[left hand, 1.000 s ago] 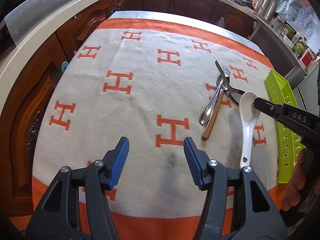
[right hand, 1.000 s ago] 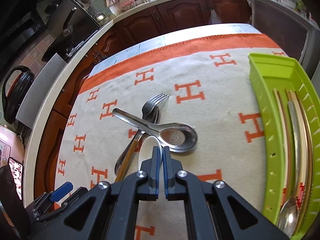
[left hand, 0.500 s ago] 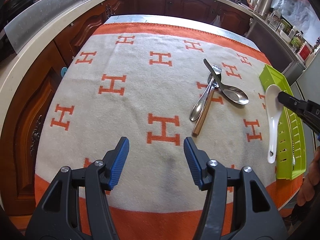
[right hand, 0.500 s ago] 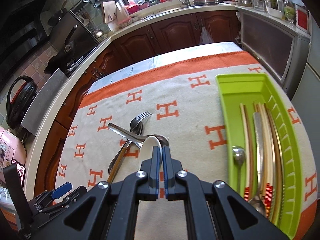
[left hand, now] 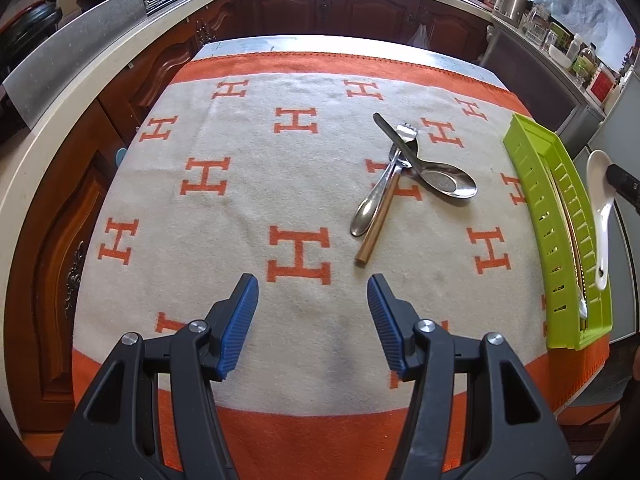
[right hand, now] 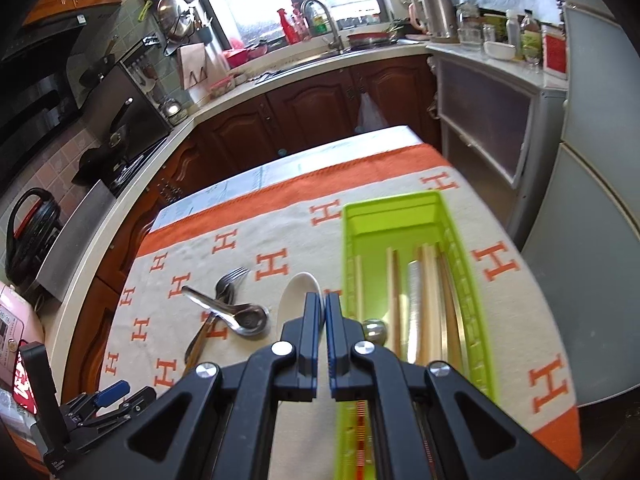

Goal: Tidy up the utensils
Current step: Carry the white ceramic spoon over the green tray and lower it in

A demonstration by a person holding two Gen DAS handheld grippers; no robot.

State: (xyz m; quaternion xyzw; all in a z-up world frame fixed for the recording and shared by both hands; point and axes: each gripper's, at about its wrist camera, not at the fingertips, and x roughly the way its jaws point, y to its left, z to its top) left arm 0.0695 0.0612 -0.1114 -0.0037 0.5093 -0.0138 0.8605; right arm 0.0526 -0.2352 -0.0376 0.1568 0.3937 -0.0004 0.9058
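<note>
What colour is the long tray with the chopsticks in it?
Bright lime green tray, seen best from the right wrist camera.

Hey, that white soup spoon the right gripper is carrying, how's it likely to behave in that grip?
The white spoon looks glazed, so it is probably slippery. The right gripper pinches only the bowel's rim, with the handle hanging toward the green tray, so it may pivot. It is stiff and likely chips if dropped.

Glossy white ceramic spoon [left hand: 599,200]; shiny metal ladle [left hand: 436,172]; fuzzy cloth [left hand: 240,200].
</note>
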